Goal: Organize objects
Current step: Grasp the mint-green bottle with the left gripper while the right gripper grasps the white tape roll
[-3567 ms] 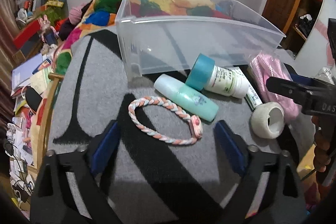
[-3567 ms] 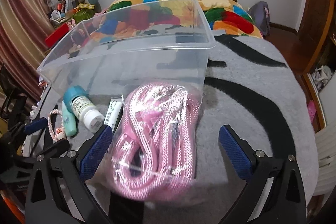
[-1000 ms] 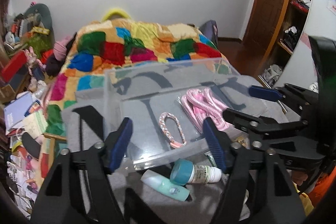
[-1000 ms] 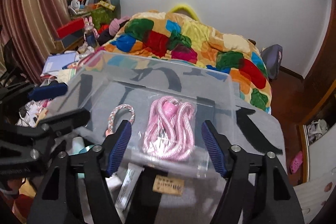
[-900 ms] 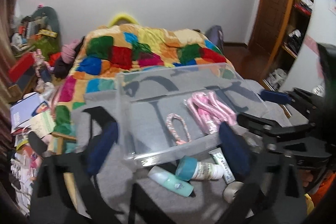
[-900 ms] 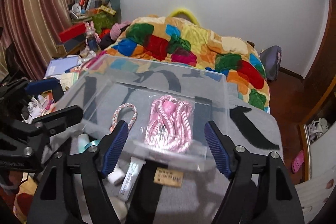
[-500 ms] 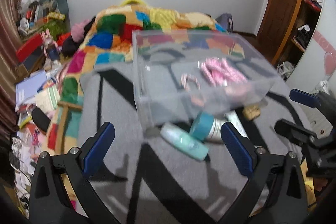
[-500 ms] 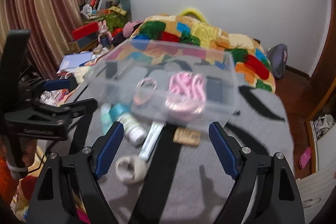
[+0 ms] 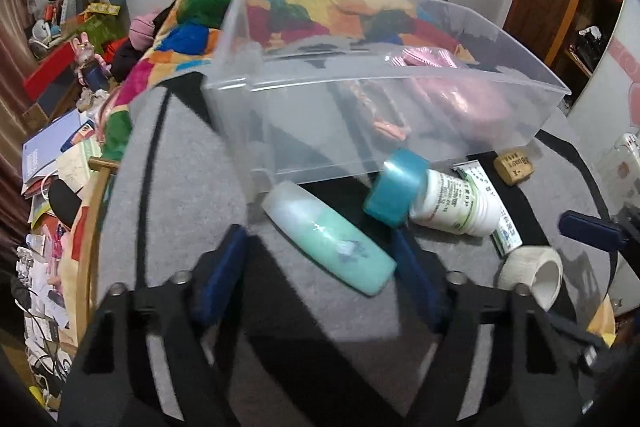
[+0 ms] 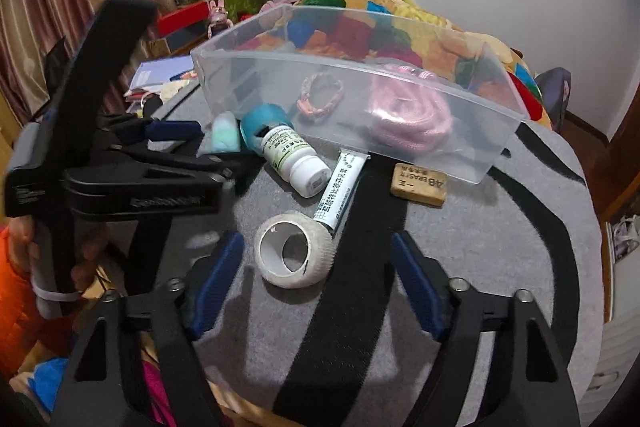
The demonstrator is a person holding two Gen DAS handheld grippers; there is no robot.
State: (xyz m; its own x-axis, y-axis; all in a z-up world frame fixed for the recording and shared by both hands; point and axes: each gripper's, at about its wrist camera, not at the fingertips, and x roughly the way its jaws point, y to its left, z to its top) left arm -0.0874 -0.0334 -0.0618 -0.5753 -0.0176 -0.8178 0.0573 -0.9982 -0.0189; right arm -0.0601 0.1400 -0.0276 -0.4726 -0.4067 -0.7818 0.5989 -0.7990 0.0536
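Sorting stands partway done: a braided bracelet (image 10: 320, 95) and a bagged pink rope (image 10: 412, 119) already lie inside the clear bin (image 10: 472, 99), while five items wait on the grey desk (image 10: 500, 247) just in front of it. Left tool (image 9: 320, 267) hangs released, fingers spread either side of the mint-green bottle (image 9: 328, 233), whose long axis runs diagonally, pale end toward the bin. Right tool (image 10: 316, 283) is likewise unclenched, straddling the tape roll (image 10: 294, 253), which lies on its side with its hole facing the camera. Pill bottle (image 10: 290, 157), ointment tube (image 10: 342, 189) and eraser (image 10: 418, 179) remain outside.
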